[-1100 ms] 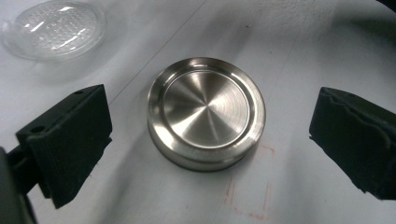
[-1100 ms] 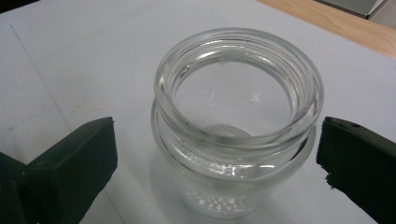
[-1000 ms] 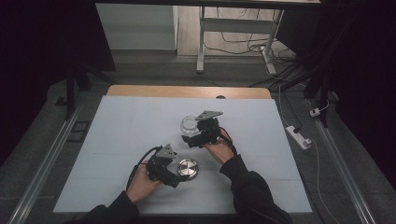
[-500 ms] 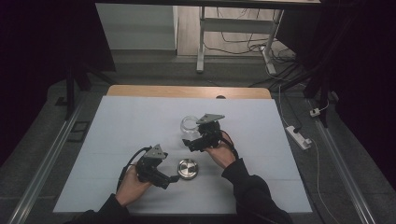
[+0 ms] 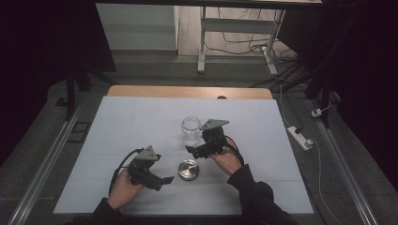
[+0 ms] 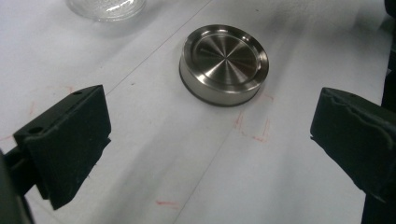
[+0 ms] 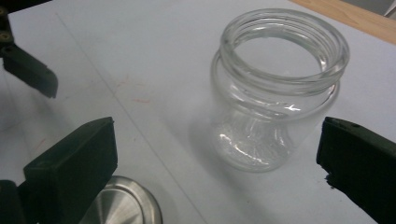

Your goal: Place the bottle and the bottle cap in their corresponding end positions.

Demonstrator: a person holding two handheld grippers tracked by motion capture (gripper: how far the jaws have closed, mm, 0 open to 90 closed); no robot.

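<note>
While upright, the clear glass jar stands lidless, mouth open.

1. Your high view sits above your side of the table and looks forward and down. It stands far off, so it takes in the whole white top, your forearms at the bottom edge, and the floor beyond.
2. Your left gripper view rides low and close over the table, looking along its own jaws at the metal lid, with the base of the glass jar at the top edge.
3. Your right gripper view also rides close, looking down along its jaws at the glass jar.
4. All three views share the jar and the lid; the right one also catches the other gripper's jaw at upper left.
</note>
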